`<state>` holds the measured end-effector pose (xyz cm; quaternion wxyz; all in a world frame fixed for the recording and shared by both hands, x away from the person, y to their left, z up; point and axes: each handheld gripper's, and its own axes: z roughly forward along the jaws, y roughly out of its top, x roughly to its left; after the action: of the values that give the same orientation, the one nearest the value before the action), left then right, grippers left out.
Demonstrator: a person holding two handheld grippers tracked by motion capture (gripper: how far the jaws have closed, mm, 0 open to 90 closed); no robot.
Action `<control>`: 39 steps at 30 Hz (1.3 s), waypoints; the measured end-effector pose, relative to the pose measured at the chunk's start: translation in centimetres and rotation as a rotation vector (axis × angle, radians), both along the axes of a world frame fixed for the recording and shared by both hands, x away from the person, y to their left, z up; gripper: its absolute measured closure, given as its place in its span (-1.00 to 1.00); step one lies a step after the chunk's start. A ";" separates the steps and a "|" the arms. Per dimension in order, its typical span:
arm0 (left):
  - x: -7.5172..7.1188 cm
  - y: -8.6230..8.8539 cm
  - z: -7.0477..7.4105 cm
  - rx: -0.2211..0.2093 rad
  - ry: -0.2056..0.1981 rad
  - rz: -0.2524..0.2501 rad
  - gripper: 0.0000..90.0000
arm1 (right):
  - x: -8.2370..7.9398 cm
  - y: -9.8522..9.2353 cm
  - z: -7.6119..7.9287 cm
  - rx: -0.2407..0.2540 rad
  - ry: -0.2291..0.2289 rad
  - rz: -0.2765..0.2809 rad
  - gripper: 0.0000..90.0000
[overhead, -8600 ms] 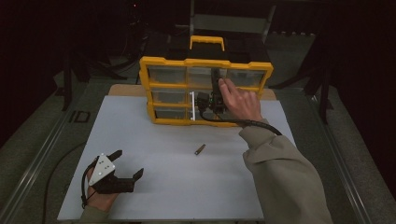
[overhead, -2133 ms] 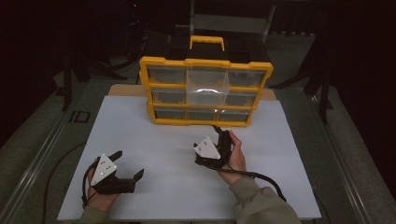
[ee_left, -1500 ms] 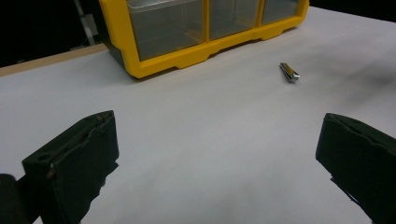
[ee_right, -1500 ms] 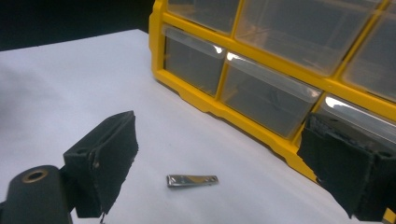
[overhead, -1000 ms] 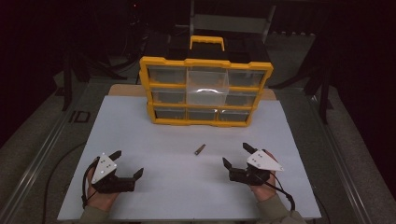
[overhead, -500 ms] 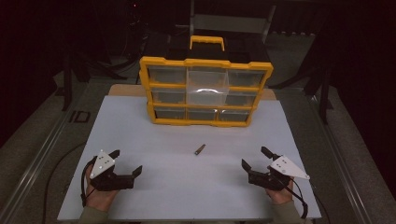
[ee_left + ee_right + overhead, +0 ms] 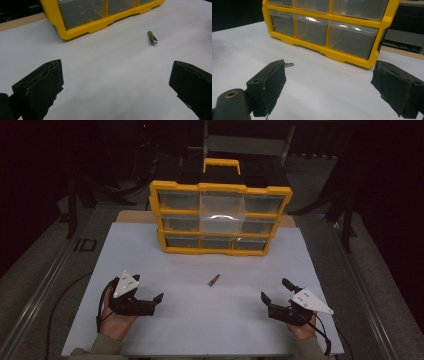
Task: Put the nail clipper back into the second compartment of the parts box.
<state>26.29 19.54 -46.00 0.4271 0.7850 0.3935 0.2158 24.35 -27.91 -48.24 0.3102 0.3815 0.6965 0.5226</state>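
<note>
Left gripper (image 7: 152,301) low on white table (image 7: 150,265), jaws wide apart, nothing between. Small metal piece (image 7: 214,280) flat mid-table, well apart from both grippers, just in front of yellow drawer organizer (image 7: 221,217); also ahead in left gripper view (image 7: 152,37). Right gripper (image 7: 272,296) resting at right, jaws spread, empty.

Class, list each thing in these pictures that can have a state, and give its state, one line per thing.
Left gripper: open, holding nothing, resting on the table.
Right gripper: open, holding nothing, resting on the table.
Nail clipper: folded flat, lying loose on the white sheet between the grippers.
Yellow drawer cabinet: upright, with the middle upper drawer pulled out and the others pushed in.
</note>
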 end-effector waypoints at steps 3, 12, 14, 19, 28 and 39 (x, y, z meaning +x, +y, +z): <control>0.7 -0.8 0.6 0.020 0.015 -0.014 -1.00 | -0.1 0.1 0.0 -0.015 -0.005 0.002 -0.75; 1.9 -2.7 1.4 0.061 0.031 -0.042 -1.00 | 0.0 0.1 -0.1 -0.006 0.000 0.005 -0.75; 2.3 -3.5 1.7 0.069 0.034 -0.051 -1.00 | -0.1 0.2 -0.1 -0.006 0.002 0.009 -0.75; 3.1 -4.5 2.1 0.091 0.041 -0.062 -1.00 | -0.1 0.4 -0.1 -0.006 0.003 0.016 -0.75; 4.8 -6.0 2.9 0.129 0.075 -0.083 -1.00 | 0.0 0.5 -0.2 -0.010 0.004 0.019 -0.75; 6.7 -8.2 3.2 0.175 0.142 -0.100 -1.00 | 0.1 0.4 -0.2 -0.006 0.005 0.014 -0.75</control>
<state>32.96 11.37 -42.77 0.3383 0.8513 0.3625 0.1717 24.40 -27.52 -48.44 0.3058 0.3768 0.7017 0.5217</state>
